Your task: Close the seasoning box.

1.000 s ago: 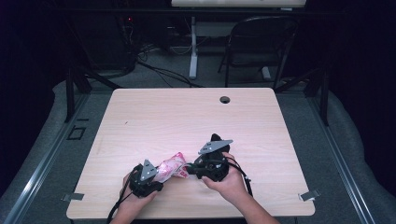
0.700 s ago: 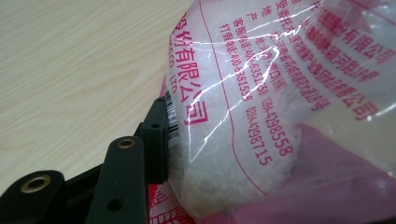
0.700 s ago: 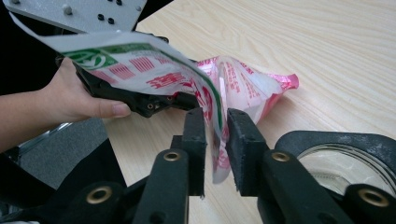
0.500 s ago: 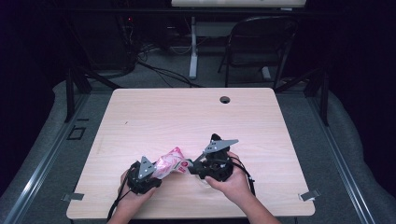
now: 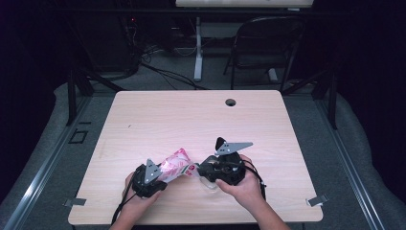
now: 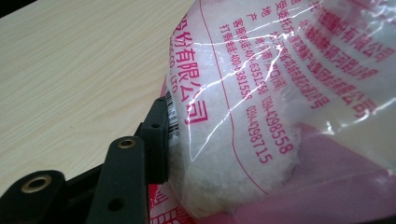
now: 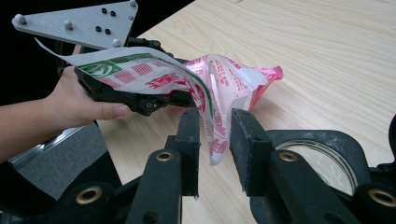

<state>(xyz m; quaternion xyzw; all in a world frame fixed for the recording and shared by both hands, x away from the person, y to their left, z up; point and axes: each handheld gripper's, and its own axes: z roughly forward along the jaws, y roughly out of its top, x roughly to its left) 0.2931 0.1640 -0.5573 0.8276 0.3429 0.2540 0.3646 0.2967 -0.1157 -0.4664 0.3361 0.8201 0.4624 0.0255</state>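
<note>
Right tongs [image 7: 215,135]: just been opening, now part way apart. Loose flap of the bag [image 7: 224,79] hanging down in the gap, close to one pad but not squeezed.

Left tongs [image 5: 162,175]: shut on the fat end of the bag, gripping it from the side, with a hand [image 7: 74,105] behind.

Bag low over the surface [image 5: 191,120], near the front edge, stretched between the two tongs. Seems to touch the wood with one pink corner.

Looks like a let-go on the right, so all the holding now up to the left side. Maybe making ready for a new, better pinch on the flap, perhaps to pull the bag open. Hard to say more than that. Could slip out of the gap if moved now.

Bag: thin, clear plastic, shiny and crinkly, with sharp folds catching the light. Pink and red print all over, plus a green and white patch on the curled flap. Inside, white grainy stuff like salt or sugar, packed in a soft lump. Floppy where empty, fat and heavy-looking where full.

Tongs: hard and black, with blocky tips and rough, dull pads. Small brass-coloured rings at the joints.

Surface: smooth and flat, pale wood look with fine lines
</note>
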